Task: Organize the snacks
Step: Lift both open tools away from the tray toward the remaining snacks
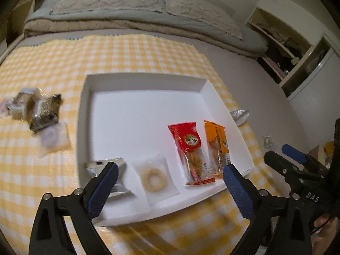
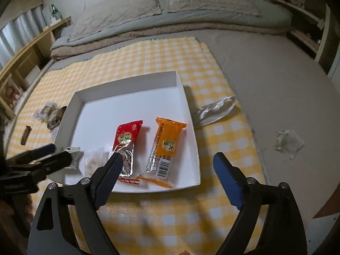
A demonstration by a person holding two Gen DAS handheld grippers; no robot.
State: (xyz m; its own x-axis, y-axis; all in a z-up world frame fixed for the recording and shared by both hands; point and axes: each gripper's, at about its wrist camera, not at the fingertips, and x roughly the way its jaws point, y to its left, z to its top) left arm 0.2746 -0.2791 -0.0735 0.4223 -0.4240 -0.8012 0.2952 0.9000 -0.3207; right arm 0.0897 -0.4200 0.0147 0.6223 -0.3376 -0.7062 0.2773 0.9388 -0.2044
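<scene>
The left gripper point(image 1: 170, 180) is spread and empty above the near edge of the white box point(image 1: 136, 80). The right gripper point(image 2: 167, 170) is likewise spread and empty. Four packets lie along the box's near wall: silver packet point(image 1: 121, 165), ring biscuit point(image 1: 153, 177), red packet point(image 1: 189, 146) and orange packet point(image 1: 217, 146), the last two with long axes running near-to-far. The loose snack pile point(image 1: 36, 112) lies outside, to the left and nearer the left gripper. The box's far half is open room.

Left wrist: looks forward and down, close above the white tray's point(image 1: 89, 80) near edge.
Right wrist: same heading, farther right.
Shared: tray, checkered cloth point(image 2: 161, 48).
</scene>
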